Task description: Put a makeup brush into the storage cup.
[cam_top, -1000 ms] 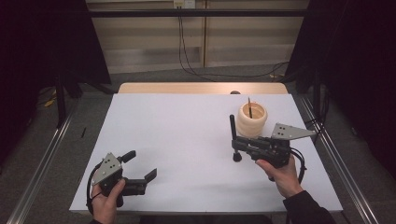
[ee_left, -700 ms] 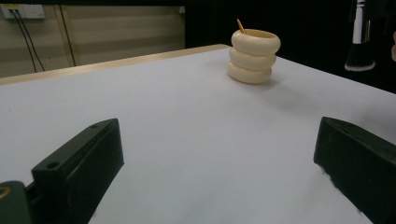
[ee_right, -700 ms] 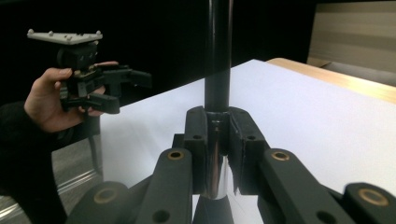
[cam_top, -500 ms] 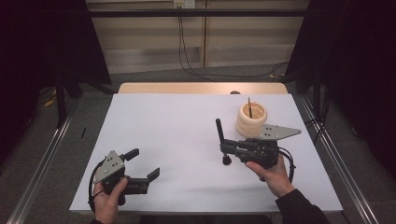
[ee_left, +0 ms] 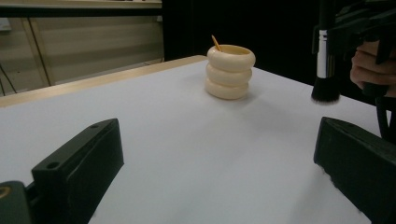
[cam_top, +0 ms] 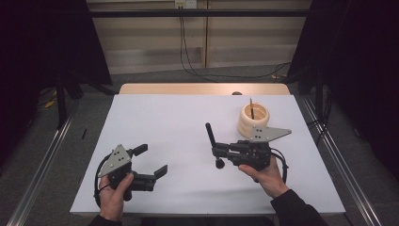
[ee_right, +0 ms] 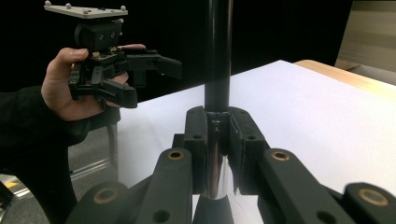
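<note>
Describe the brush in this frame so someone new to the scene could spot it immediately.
Start at the white table and find the cream ringed holder near its far right corner. Just in front of it, the right tool is shut on the brush: a slim black handle, a shiny metal collar and a dark bristle tuft pointing down, unlike the thin wooden stick standing in the holder.

The table surface [cam_top: 188, 132] is plain white with a light wood far edge. The ribbed holder [cam_top: 253, 118] is cream. The brush [cam_top: 212, 143] has a black handle, silver ferrule and black bristles. Both grippers are black with grey top plates.
</note>
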`<state>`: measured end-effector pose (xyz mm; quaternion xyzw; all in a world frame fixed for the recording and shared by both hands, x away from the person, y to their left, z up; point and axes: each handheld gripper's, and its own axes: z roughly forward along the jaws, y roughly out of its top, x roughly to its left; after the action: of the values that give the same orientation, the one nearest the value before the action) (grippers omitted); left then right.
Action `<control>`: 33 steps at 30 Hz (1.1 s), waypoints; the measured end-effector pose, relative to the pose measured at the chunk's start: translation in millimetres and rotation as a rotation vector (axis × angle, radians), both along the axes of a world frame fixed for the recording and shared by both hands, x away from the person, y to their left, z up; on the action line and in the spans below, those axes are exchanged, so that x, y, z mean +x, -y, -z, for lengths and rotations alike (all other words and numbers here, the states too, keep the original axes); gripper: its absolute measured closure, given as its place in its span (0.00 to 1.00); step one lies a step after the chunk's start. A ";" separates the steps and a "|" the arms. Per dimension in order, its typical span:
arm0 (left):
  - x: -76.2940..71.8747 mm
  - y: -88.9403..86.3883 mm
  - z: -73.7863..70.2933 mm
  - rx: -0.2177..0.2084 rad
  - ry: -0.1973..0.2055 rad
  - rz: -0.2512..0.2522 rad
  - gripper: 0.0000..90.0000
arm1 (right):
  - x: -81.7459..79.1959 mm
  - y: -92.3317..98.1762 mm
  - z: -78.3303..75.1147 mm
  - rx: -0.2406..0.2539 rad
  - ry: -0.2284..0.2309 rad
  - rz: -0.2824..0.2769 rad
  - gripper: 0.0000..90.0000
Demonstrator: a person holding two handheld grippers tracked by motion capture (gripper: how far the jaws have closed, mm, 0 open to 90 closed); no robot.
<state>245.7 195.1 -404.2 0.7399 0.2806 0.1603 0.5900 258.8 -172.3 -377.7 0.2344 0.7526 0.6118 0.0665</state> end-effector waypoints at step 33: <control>9.2 43.2 -19.5 0.056 0.025 0.211 0.01 | 5.3 -2.8 -2.2 -0.265 -0.043 -0.126 0.87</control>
<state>254.9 151.9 -384.7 0.7796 0.1889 0.1143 0.5860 264.1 -169.5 -375.4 0.1890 0.8412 0.5049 0.0424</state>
